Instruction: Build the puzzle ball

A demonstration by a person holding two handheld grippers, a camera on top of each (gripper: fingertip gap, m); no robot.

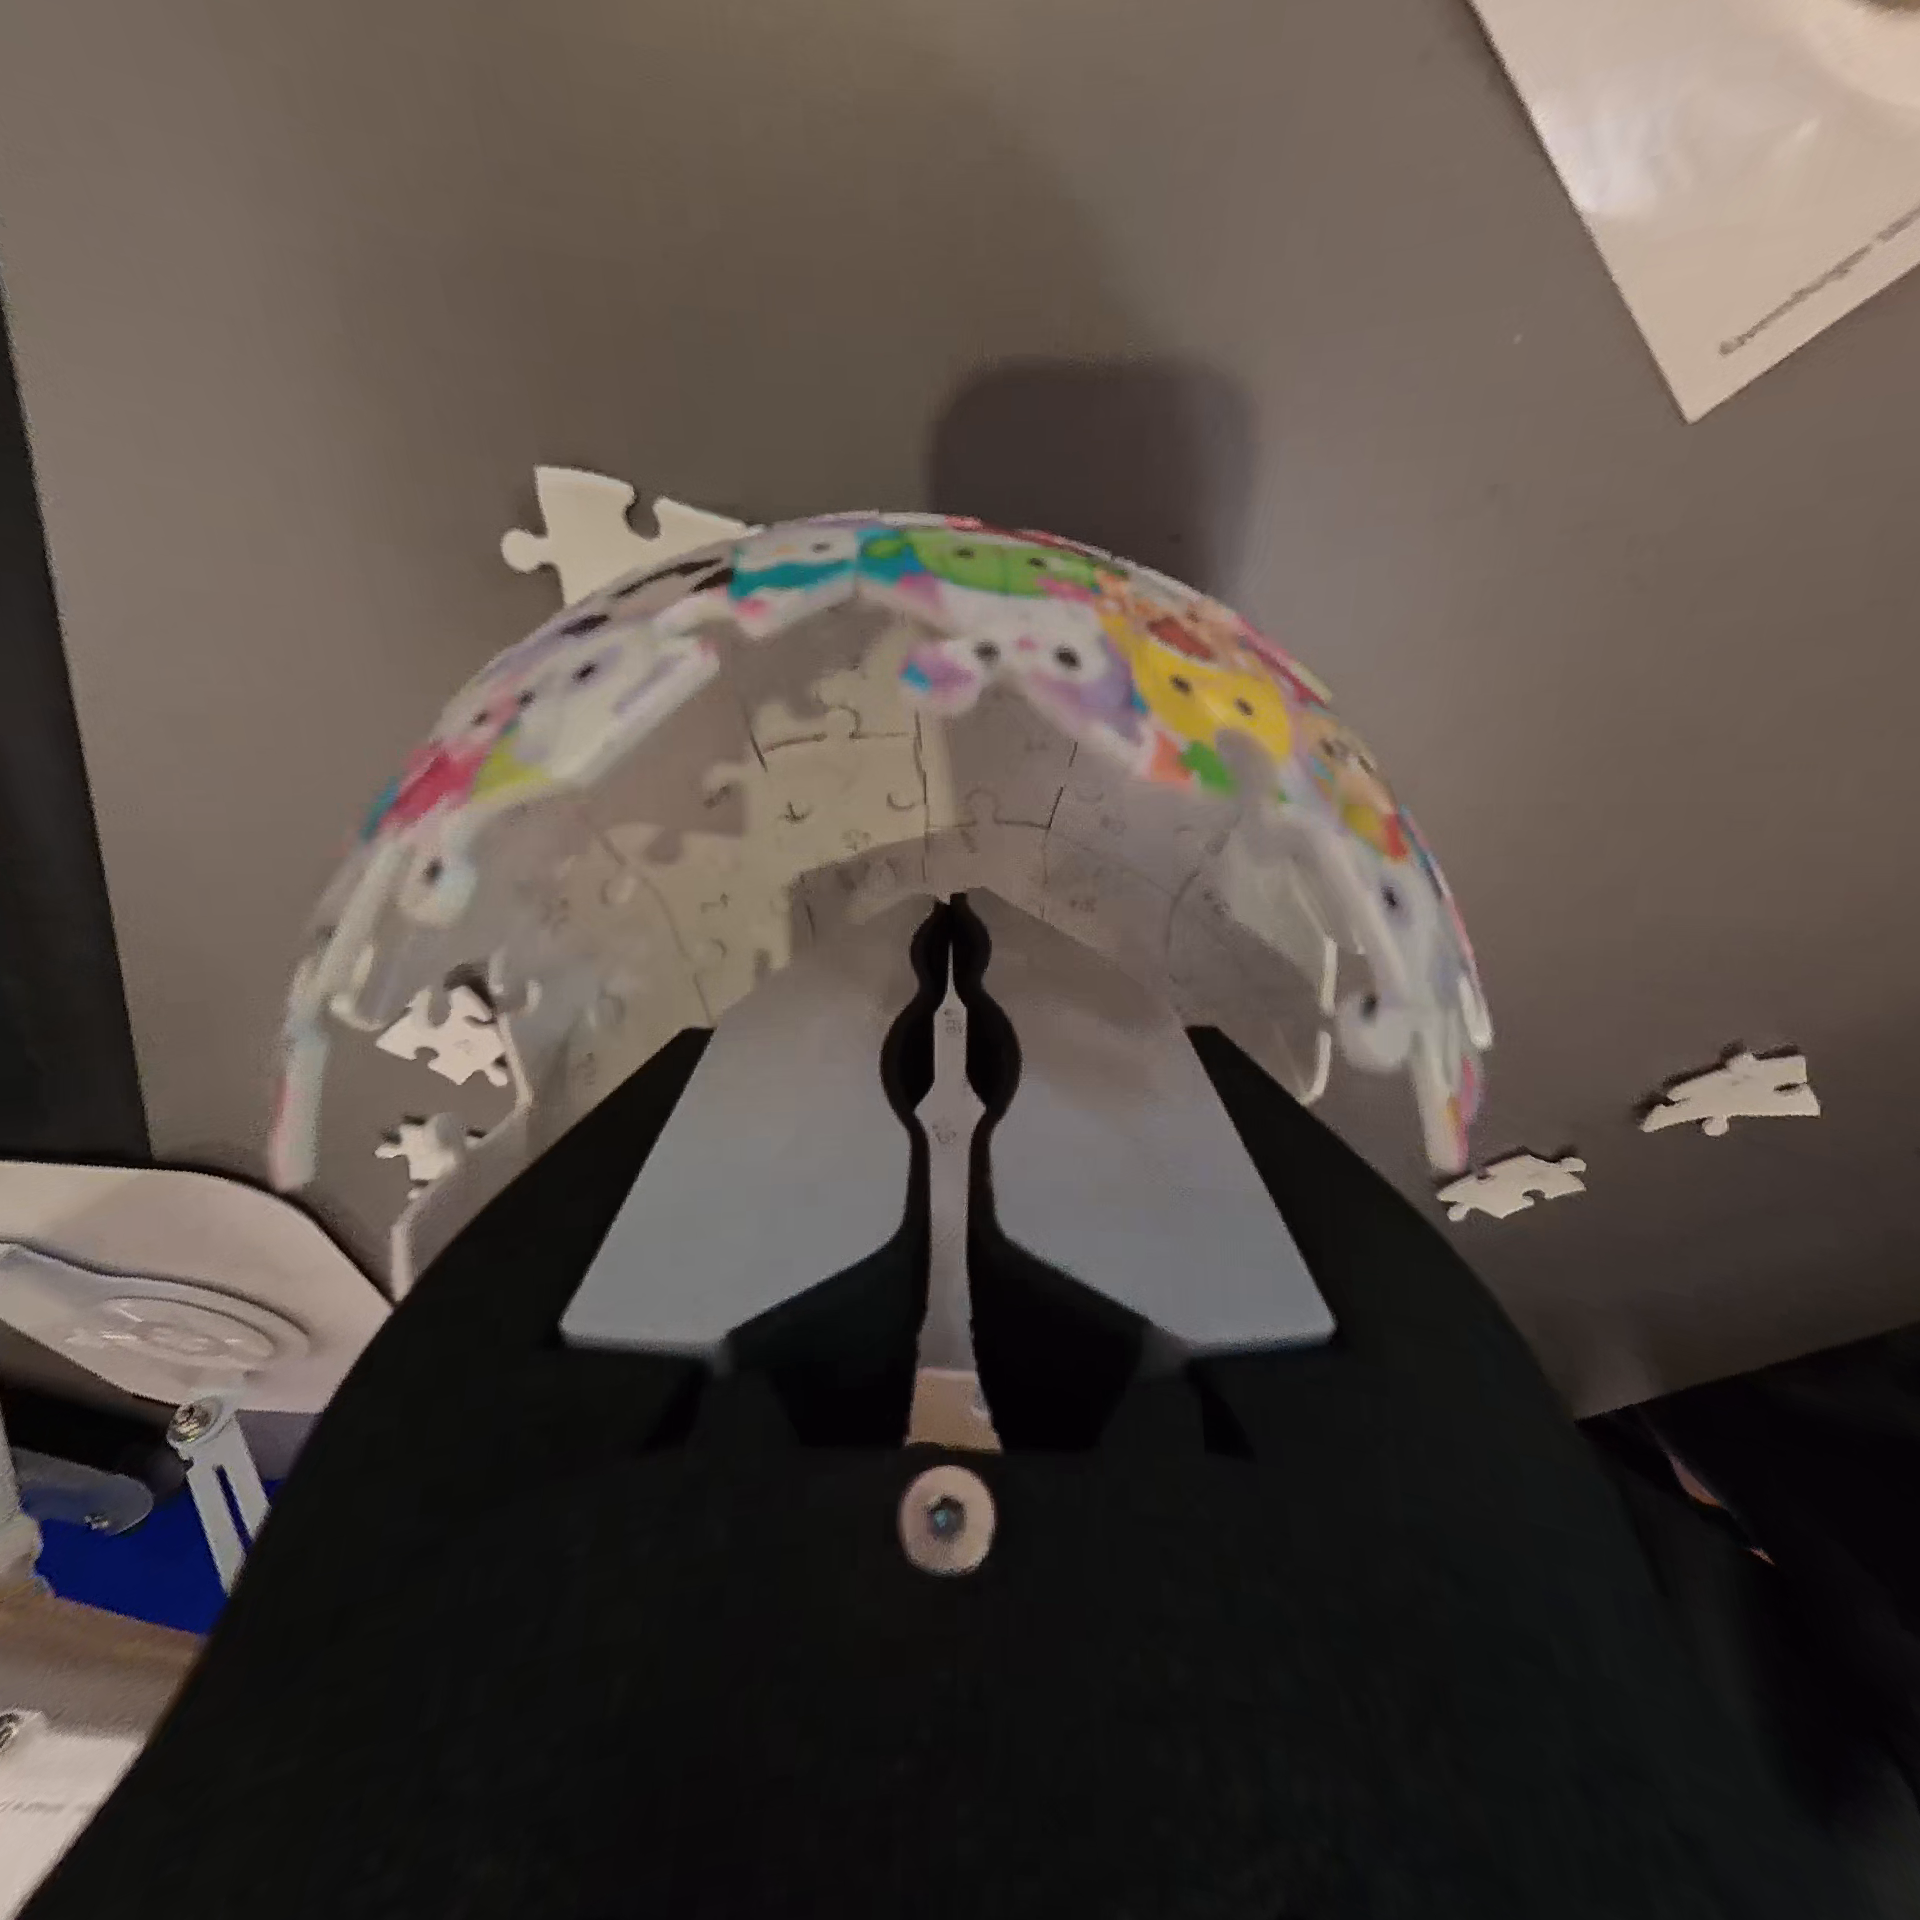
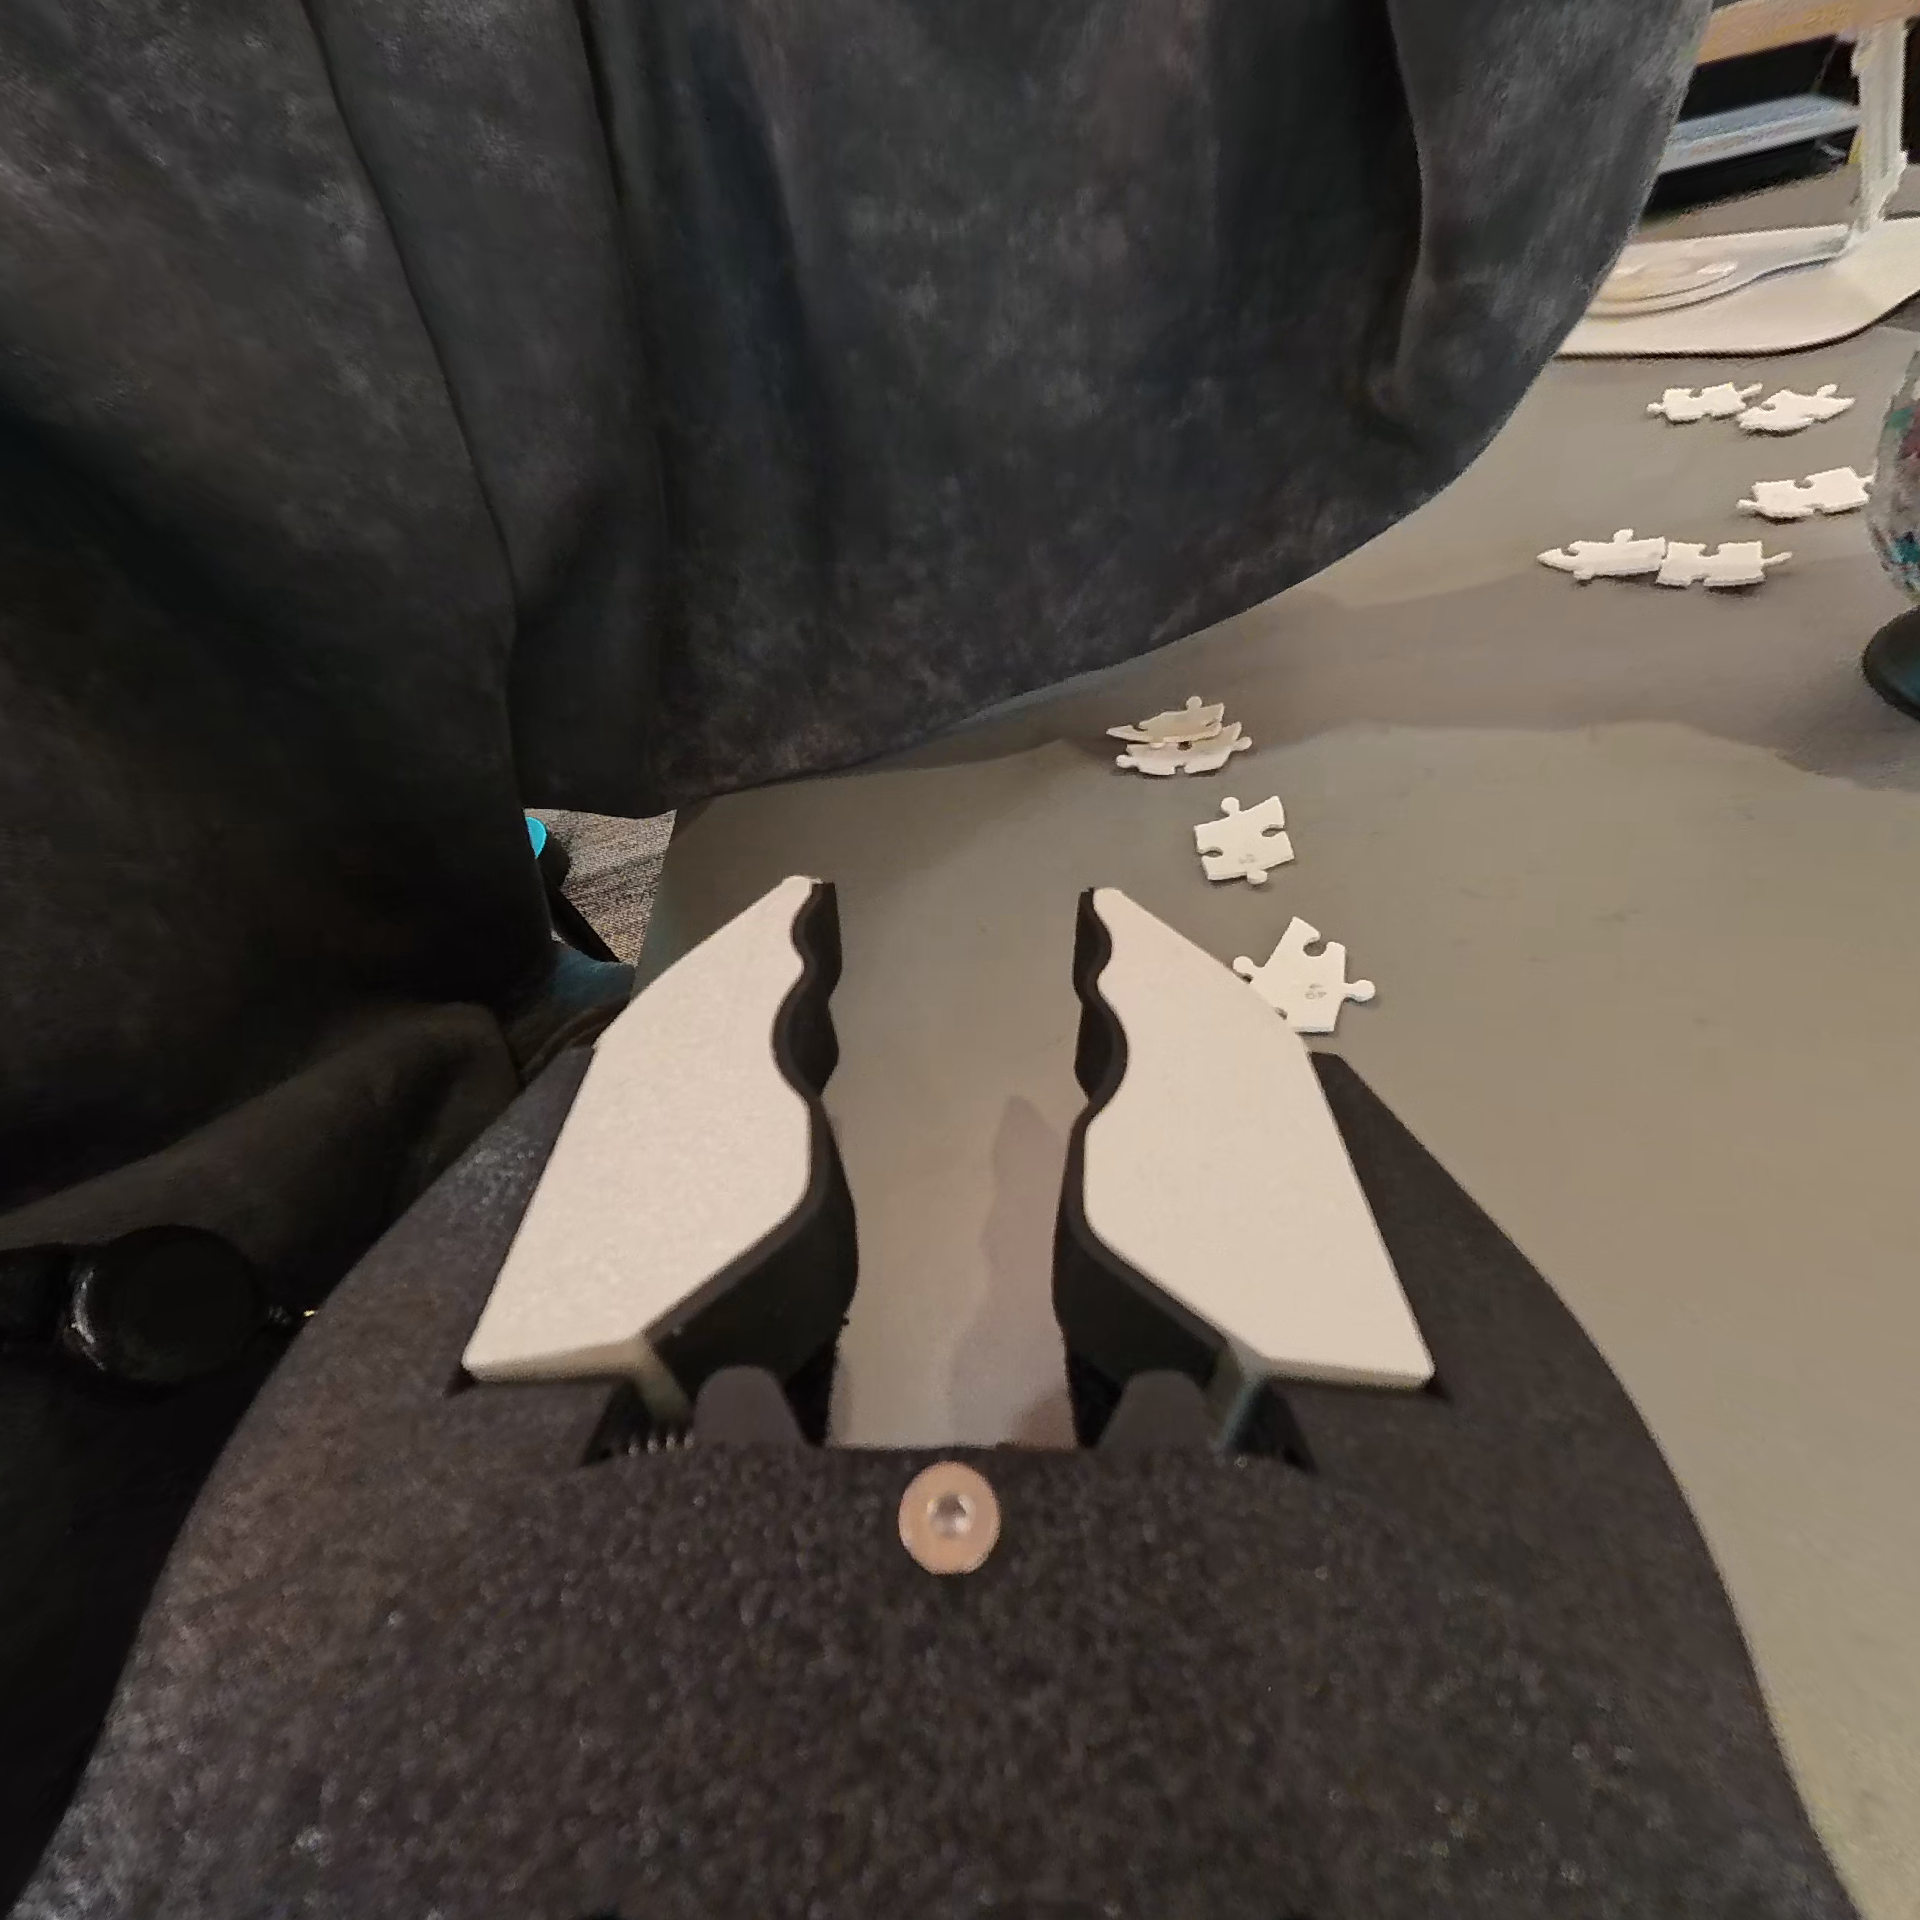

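Note:
The partly built puzzle ball (image 1: pixel 862 727), a colourful half shell with white inner faces, fills the middle of the left wrist view and is blurred. My left gripper (image 1: pixel 954 920) is shut on the shell's near edge, and a thin white piece edge shows between the pads. My right gripper (image 2: pixel 956 904) is open and empty just above the grey table (image 2: pixel 1455 1143). Loose white puzzle pieces lie to its right (image 2: pixel 1245 840), (image 2: pixel 1311 977), (image 2: pixel 1179 738). The ball's coloured edge (image 2: pixel 1896 478) shows at the far right of the right wrist view.
More loose pieces lie on the table (image 1: pixel 1730 1091), (image 1: pixel 1512 1179), (image 2: pixel 1662 561). A white paper sheet (image 1: pixel 1714 156) lies at the back right. A person's dark clothing (image 2: pixel 727 364) hangs over the table's edge (image 2: pixel 665 831). A white device (image 1: pixel 156 1320) sits at the left. Left tips to right tips: about 30 cm.

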